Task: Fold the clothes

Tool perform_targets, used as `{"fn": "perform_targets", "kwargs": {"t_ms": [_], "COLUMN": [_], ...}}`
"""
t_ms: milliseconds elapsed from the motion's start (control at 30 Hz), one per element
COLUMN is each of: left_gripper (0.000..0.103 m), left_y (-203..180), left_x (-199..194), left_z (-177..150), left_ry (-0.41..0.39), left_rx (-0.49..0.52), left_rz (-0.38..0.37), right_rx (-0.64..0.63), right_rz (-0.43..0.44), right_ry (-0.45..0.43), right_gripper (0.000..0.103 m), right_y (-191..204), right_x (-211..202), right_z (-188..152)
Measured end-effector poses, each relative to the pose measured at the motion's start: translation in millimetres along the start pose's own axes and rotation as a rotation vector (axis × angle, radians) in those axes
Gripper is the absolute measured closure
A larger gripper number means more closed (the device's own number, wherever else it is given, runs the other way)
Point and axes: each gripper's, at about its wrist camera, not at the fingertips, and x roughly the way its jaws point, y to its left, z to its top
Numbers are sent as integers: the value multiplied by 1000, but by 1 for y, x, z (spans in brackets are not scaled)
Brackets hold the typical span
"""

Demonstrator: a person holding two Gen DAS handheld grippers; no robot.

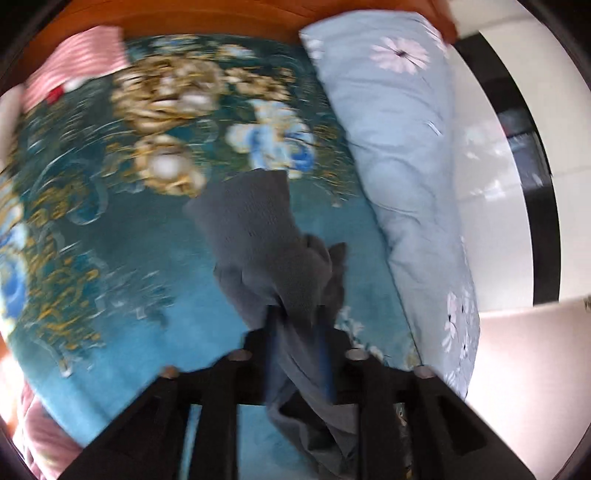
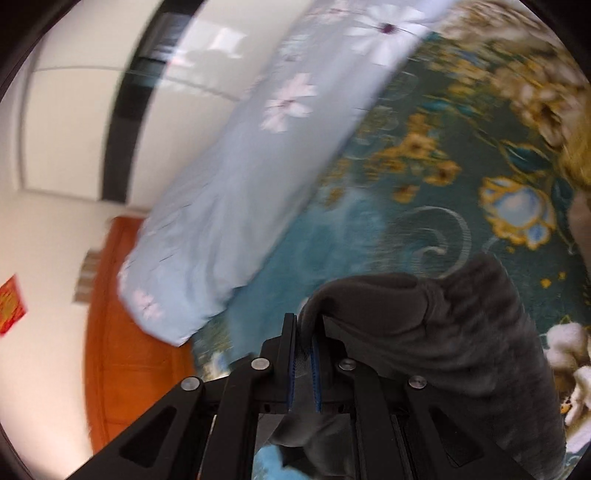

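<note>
A dark grey garment (image 1: 251,229) lies stretched over the teal flowered bedspread (image 1: 129,240) in the left wrist view. Its near end runs back between the blue pads of my left gripper (image 1: 297,314). The jaws stand apart and the cloth hangs loosely between them. In the right wrist view my right gripper (image 2: 304,326) is shut on a bunched edge of the same grey garment (image 2: 461,332), which bulges up and off to the right over the bedspread (image 2: 406,184). Both views are blurred.
A rolled light blue quilt with white daisies (image 1: 399,147) (image 2: 229,184) lies along one side of the bed. A pink striped cloth (image 1: 74,62) sits at the far left corner. Orange wood (image 1: 184,18) (image 2: 122,332) borders the bed. White floor tiles (image 1: 498,184) lie beyond the quilt.
</note>
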Motion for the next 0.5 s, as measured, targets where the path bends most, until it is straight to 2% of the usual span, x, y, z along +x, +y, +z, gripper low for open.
{"fn": "perform_targets", "kwargs": {"t_ms": [100, 167, 233, 300, 333, 433, 467, 500], "left_gripper": [62, 62, 62, 62, 62, 62, 62, 62], "left_y": [2, 19, 42, 75, 88, 128, 138, 144], "left_x": [10, 14, 15, 15, 14, 14, 14, 14], "left_z": [-10, -17, -28, -43, -50, -73, -82, -88], "left_ry": [23, 31, 34, 38, 36, 9, -3, -9], "left_rx": [33, 25, -9, -77, -108, -202, -230, -247], "left_rz": [-22, 10, 30, 40, 46, 57, 55, 50], "right_rx": [0, -35, -107, -254, -327, -537, -593, -656], "right_rz": [-83, -113, -142, -160, -169, -186, -160, -112], "right_ry": [29, 29, 10, -51, -82, -161, -153, -93], "right_gripper": [92, 91, 82, 33, 30, 30, 29, 29], "right_y": [-17, -17, -6, 24, 39, 82, 92, 102], "right_x": [12, 13, 8, -6, -13, -30, -26, -11], "right_z": [-1, -2, -7, -25, -34, -64, -81, -104]}}
